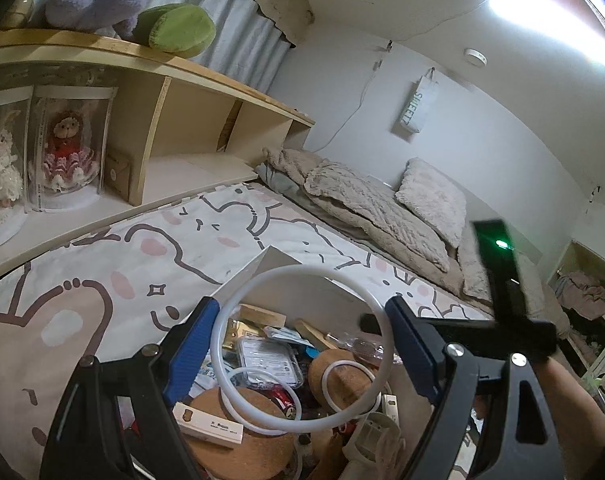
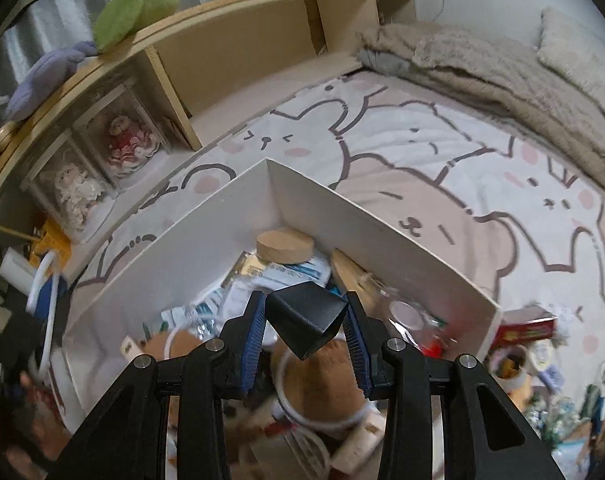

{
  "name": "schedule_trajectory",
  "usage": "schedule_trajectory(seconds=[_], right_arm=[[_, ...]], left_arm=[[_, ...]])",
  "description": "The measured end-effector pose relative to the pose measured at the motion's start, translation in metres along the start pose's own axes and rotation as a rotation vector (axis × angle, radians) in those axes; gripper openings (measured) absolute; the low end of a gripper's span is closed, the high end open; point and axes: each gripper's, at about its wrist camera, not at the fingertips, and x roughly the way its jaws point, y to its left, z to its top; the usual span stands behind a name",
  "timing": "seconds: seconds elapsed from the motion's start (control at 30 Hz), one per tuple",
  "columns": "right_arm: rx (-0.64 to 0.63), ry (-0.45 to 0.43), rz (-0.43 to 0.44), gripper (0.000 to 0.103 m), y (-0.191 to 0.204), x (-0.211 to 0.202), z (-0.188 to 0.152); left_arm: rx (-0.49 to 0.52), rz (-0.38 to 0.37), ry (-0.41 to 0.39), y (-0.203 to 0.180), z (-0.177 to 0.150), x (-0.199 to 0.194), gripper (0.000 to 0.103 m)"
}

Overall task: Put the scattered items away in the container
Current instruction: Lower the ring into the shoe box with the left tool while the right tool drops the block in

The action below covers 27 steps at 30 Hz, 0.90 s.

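Left tongs (image 1: 302,344): we are holding them spread wide, their blue pads pressing on either side of a large white ring (image 1: 306,348), so the ring is gripped across its width.
White ring: it is standing upright between the pads, hanging over the open container (image 2: 358,216), with the clutter showing through its middle.
Right tongs (image 2: 304,322): we are pinching a black boxy piece (image 2: 304,318) between the blue pads; the jaws are drawn in tight on it.
Black boxy piece: it is tilting, one corner pointing down, above the middle of the container.
Container: a white open box sitting on the bed (image 2: 442,148), on the cartoon-bear sheet, near the bed's shelf side; we are seeing its far corner in the right wrist view.
Inside the container: cork discs (image 2: 284,244), smaller white rings (image 1: 348,388), a clear plastic case (image 1: 268,360), a small cream-coloured box (image 1: 208,426), paper packets, all piled loosely.
Outside the container: a red box (image 2: 526,326) and other small items are lying just beyond its right wall on the bed; that part is blurred.
Bed's far edge: a beige blanket (image 1: 366,208) and pillow (image 1: 432,196) are lying bunched there.
Shelf (image 1: 182,120): boxed dolls (image 1: 68,148) are standing inside it, plush toys (image 1: 134,16) on top.
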Motion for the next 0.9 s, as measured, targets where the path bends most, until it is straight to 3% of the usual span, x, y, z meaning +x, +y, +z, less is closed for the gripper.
schedule_trajectory(seconds=[0.2, 0.27, 0.3, 0.33, 0.53, 0.9], right_arm=[[0.002, -0.007, -0.039, 0.04, -0.001, 0.021, 0.01], [0.012, -0.025, -0.037, 0.054, -0.005, 0.022, 0.013], [0.014, -0.034, -0.038, 0.078, -0.007, 0.022, 0.013], [0.01, -0.045, -0.04, 0.087, -0.007, 0.021, 0.013], [-0.066, -0.089, -0.06, 0.087, -0.003, 0.006, 0.007], [-0.066, -0.143, 0.024, 0.087, -0.012, -0.037, -0.03]], left_arm=[[-0.003, 0.008, -0.001, 0.003, -0.001, 0.006, 0.085], [-0.003, 0.01, 0.003, 0.004, -0.001, 0.009, 0.085], [-0.001, 0.01, 0.006, 0.004, -0.002, 0.011, 0.085], [0.0, 0.011, 0.009, 0.004, -0.003, 0.012, 0.085], [0.003, 0.015, 0.023, 0.005, -0.006, 0.021, 0.085], [-0.027, -0.025, 0.069, 0.003, -0.009, 0.028, 0.085]])
